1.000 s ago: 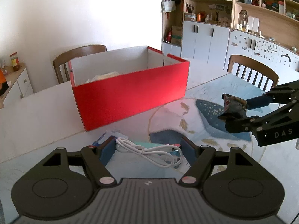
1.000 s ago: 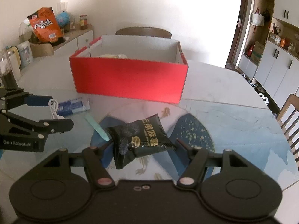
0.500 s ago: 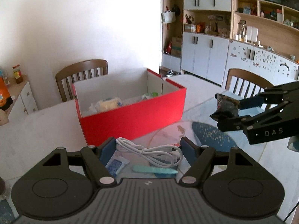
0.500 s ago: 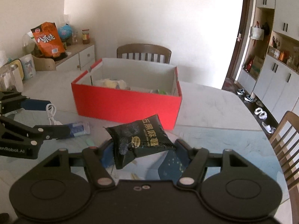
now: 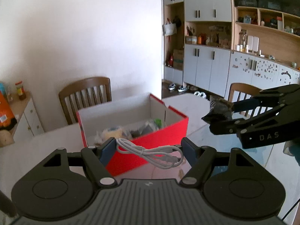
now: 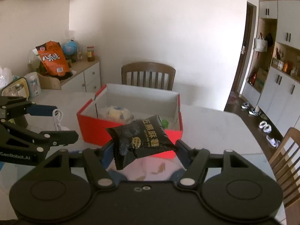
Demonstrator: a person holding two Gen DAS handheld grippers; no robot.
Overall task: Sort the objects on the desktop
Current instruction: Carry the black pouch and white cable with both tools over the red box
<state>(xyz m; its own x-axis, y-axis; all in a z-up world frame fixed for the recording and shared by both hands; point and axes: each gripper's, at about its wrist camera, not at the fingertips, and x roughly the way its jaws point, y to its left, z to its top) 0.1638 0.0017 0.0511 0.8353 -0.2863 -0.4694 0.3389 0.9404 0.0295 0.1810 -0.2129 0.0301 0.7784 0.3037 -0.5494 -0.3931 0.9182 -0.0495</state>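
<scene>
We're holding two things up above the white tabletop [image 6: 215, 120], w/ the open red cardboard box with white inner walls [image 5: 150, 146] just ahead of both grippers.

Left gripper [image 5: 148, 151]: its blue pads are closed on a coiled white USB cable [image 5: 151, 153], pinched across the bundle, loops sagging a little btwn the fingers. It looks light, limp and floppy; a loose end could snag on the box rim, so a grip at the bundled middle seems best, as it is held now.

Right gripper [image 6: 144, 148]: fingers clamped on a black foil snack packet with gold lettering [image 6: 140, 136], held by its two side edges, one sealed end drooping toward the camera. We judge it light, soft, puffy w/ air, and a bit slick; the contents may crush, so the edges or seams are the safer hold vs. the middle.

Inside the box we see a pale yellow wrapped item [image 6: 118, 113] and something green; other contents are too blurred to name. Both loads hang in front of the box's near wall, not yet over the opening.
</scene>
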